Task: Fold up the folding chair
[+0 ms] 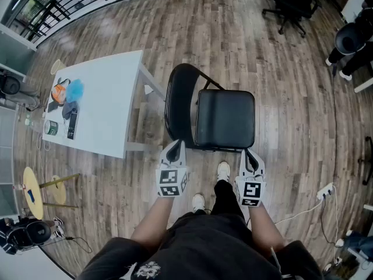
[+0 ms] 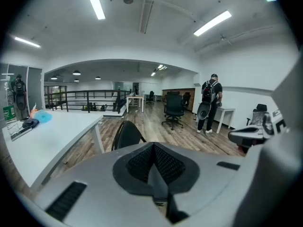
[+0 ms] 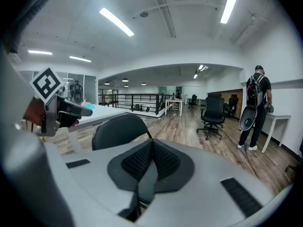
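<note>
On the floor, just beside the table, the chair is seen unfolded, seat level, back toward the table, front toward the right. The left claw and right claw are held shut and empty near the seat's near corners.

My left gripper has its jaws pressed together with nothing between them. Just past them I see the black curved back of the folding chair. A white table stands left of the chair, with a blue thing on its far end. Beyond the chair and to its right are an office chair and a person wearing a backpack. The right gripper is near, right of the chair.
</note>
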Available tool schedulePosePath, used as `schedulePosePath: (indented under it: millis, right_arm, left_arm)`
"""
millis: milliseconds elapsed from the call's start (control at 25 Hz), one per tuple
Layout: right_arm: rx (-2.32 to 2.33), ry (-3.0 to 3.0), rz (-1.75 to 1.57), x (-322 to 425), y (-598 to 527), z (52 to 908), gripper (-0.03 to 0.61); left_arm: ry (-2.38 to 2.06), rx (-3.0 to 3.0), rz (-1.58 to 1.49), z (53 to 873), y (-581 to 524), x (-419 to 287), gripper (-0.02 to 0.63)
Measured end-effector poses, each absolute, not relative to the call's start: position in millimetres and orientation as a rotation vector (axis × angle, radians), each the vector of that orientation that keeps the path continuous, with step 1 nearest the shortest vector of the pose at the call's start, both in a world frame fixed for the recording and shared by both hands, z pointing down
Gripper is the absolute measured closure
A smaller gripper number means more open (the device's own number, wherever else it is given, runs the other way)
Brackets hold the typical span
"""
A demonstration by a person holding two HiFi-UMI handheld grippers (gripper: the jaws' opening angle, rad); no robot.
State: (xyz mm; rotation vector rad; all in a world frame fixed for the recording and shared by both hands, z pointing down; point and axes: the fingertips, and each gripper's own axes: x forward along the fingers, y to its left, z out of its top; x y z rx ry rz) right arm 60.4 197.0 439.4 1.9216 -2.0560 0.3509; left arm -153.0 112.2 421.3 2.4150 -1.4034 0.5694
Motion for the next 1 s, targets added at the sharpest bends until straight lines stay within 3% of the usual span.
schedulePosePath:
  millis: [400, 480, 640, 840, 1000]
  right_arm:
    - [1.677, -1.949, 0.63, 141.1, 136.8, 578.4, 0.551]
    - [1.642, -1.942, 0.715, 151.4, 133.0, 605.4, 0.464]
    - [1.603, -1.933, 0.871, 175.0, 114.6, 652.8, 0.402]
    - [1.593, -1.896, 1.336, 204.7, 119.6, 734.6, 0.304]
    - [1.495, -1.841, 1.484, 230.9, 120.9, 804.9, 0.261]
  left_arm:
    - [-1.659, 2.198, 0.798, 466.4, 32.5, -168.3, 0.601]
    - [-1.656, 2.163, 0.856, 471.3, 20.6, -174.9, 0.519]
    - [-1.652, 2.091, 0.917, 478.9, -6.0, -187.8, 0.388]
    - [-1.538, 2.046, 0.978, 502.4, -20.3, -187.1, 0.313]
    - [-1.438, 1.996, 0.947, 532.9, -34.5, -180.5, 0.299]
